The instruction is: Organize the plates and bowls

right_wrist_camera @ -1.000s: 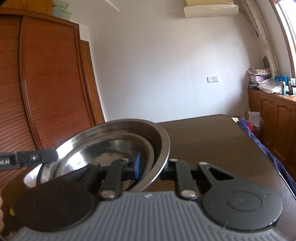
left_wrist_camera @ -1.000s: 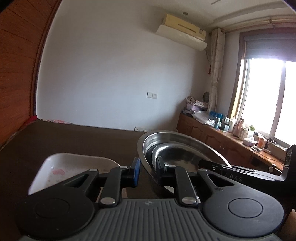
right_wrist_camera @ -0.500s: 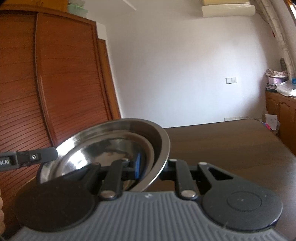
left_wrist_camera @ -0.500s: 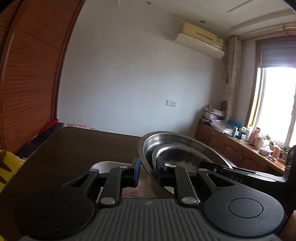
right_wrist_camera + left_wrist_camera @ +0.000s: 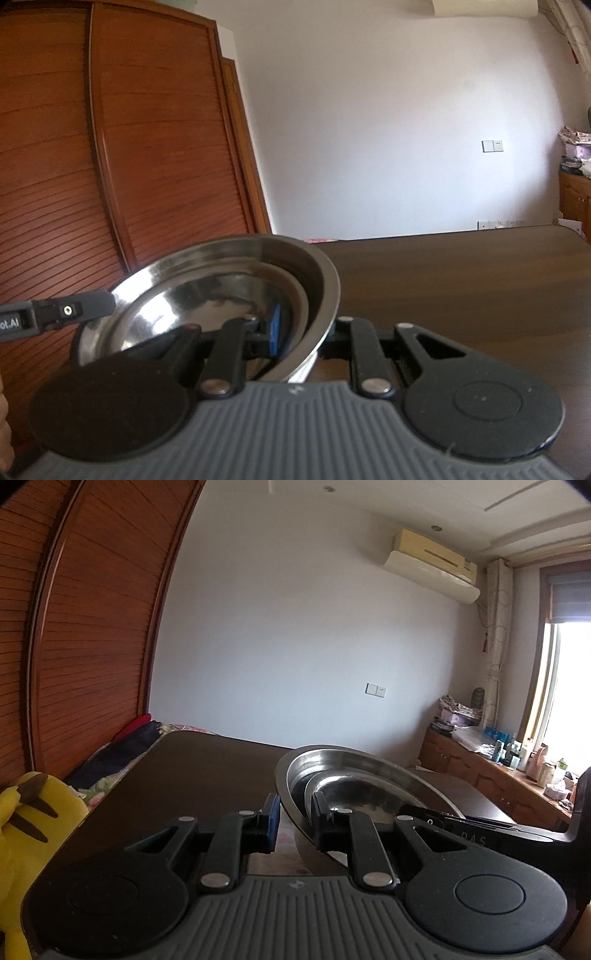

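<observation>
item: two nested steel bowls, raised above the dark worktop. left tongs and right tongs each pinched the outer rim at opposite sides. advice: keep both grips level.

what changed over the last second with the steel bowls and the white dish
Both grippers carried the nested steel bowls leftward: the wardrobe and a yellow plush toy swung into the left wrist view, and the white dish slid under the left gripper, now almost hidden. Nothing was grasped or released. Both grips are unchanged: the left gripper and right gripper each clamp the bowls' rim, small bowl inside the large one.
</observation>
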Available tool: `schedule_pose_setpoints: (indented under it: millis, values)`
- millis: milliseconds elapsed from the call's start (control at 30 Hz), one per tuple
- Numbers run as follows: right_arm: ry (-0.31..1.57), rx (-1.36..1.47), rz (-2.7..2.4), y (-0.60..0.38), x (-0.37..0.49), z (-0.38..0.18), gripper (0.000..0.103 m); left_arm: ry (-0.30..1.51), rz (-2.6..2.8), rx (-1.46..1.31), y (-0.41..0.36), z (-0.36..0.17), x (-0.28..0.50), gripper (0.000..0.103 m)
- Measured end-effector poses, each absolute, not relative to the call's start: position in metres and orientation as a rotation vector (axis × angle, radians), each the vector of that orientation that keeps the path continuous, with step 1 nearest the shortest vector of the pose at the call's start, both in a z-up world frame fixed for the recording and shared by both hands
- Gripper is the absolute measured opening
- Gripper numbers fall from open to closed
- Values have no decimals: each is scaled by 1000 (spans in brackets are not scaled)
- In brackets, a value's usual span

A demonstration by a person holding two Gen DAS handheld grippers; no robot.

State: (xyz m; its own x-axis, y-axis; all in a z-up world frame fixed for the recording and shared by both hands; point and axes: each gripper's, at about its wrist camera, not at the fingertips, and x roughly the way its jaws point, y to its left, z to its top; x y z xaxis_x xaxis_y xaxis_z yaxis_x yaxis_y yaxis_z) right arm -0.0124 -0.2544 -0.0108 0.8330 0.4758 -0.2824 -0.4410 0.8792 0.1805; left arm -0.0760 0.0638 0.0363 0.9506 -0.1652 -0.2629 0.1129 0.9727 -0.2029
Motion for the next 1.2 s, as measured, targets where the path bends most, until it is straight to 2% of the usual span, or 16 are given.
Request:
schedule_pose_setpoints:
  millis: [700,900,1033,1067,1133,1200]
  values:
    - [357,81,492,-243,-13,-15,21,320,-110,-185,67,25,-67,49]
    - [351,75,496,-239,-11,-12,25,313,-109,-178,64,28,-67,50]
    - [341,47,499,-234,-15,-9,33,296,-90,-154,64,35,-71,50]
    - [339,37,493,-233,-17,-9,37,292,-90,-154,66,37,-71,50]
    - [318,11,482,-233,-22,-6,51,282,-87,-153,67,41,-71,52]
    - [302,8,480,-235,-24,-3,57,272,-86,-151,67,46,-72,58]
